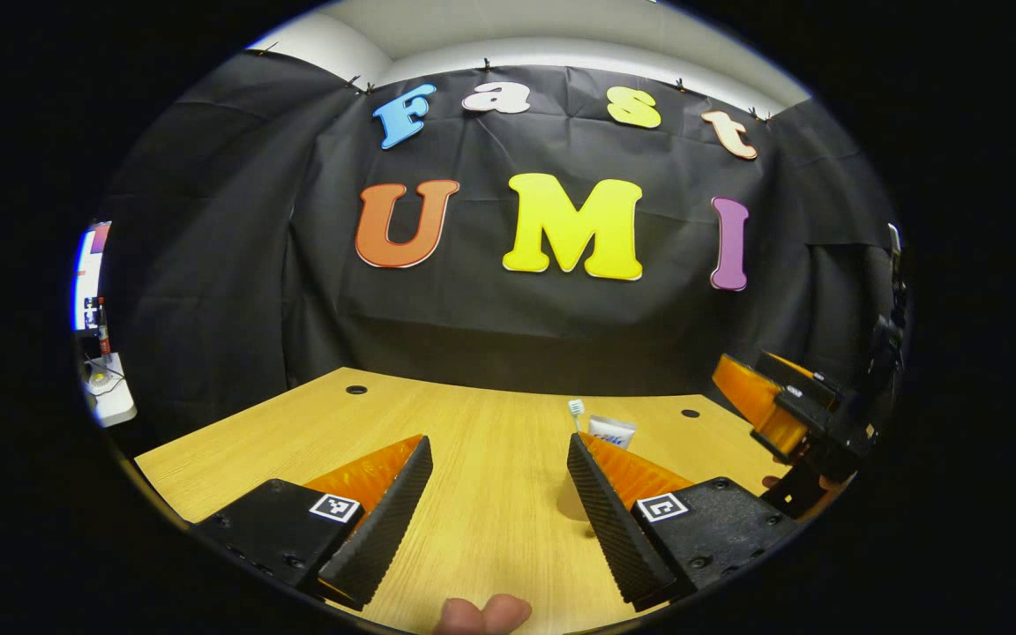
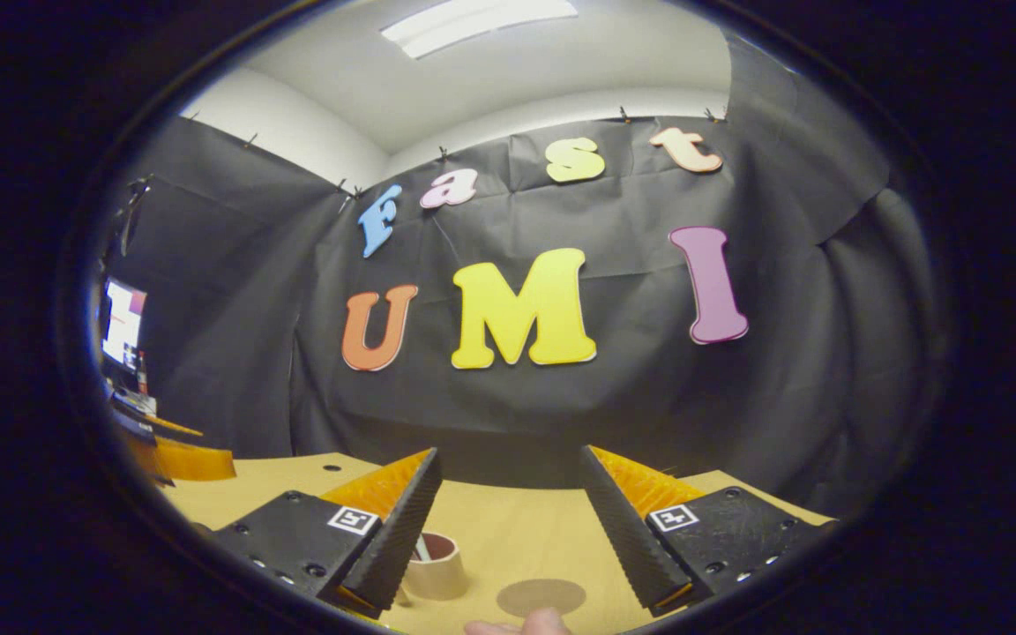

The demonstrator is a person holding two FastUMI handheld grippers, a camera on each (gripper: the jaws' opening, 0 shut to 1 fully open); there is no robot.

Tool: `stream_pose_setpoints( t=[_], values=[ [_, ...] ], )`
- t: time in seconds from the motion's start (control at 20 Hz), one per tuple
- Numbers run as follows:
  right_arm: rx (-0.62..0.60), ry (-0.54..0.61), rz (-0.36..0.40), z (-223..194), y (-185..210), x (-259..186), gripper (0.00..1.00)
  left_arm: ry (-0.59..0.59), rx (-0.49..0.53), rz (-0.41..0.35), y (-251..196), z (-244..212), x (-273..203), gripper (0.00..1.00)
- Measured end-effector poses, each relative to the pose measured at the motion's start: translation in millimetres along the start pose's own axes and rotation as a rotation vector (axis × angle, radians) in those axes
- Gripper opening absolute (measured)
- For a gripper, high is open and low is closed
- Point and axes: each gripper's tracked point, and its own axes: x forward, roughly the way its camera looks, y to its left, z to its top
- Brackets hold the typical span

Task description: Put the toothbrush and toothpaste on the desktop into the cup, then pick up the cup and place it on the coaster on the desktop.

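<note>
Wooden desktop [image 2: 508,538] at the frame's bottom holds cup [image 2: 436,566] left of coaster [image 2: 541,596]; with both your grippers gaping empty, centre fingers around the cup.

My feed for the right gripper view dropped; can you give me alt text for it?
The right gripper hangs open and empty above the wooden desktop. Below it a tan cup stands beside its left finger, apart from the round brown coaster lying flat between the fingers. The other gripper shows at far left.
</note>
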Motion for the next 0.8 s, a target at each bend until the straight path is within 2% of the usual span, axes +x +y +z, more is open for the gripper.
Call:
stream_pose_setpoints(
  t=[0.15,0.25,0.45,0.7,0.8],
  values=[
    [-0.022,0.023,-0.033,1,-30,-48,0.93,0.094,-0.013,-0.078,-24,-5,6,0.98],
    [-0.026,0.071,-0.067,-13,-47,-79,0.96,0.189,-0.017,-0.116,-36,-9,11,0.98],
    [0.049,0.154,-0.08,-37,-63,-138,0.96,0.389,-0.039,-0.175,-54,-10,25,0.98],
    [0.125,0.235,-0.145,-72,-90,-182,0.95,0.691,0.036,-0.222,-73,-38,34,0.99],
    [0.147,0.264,-0.152,-76,-97,-190,0.95,0.813,0.034,-0.23,-82,-54,36,0.98]
  ],
)
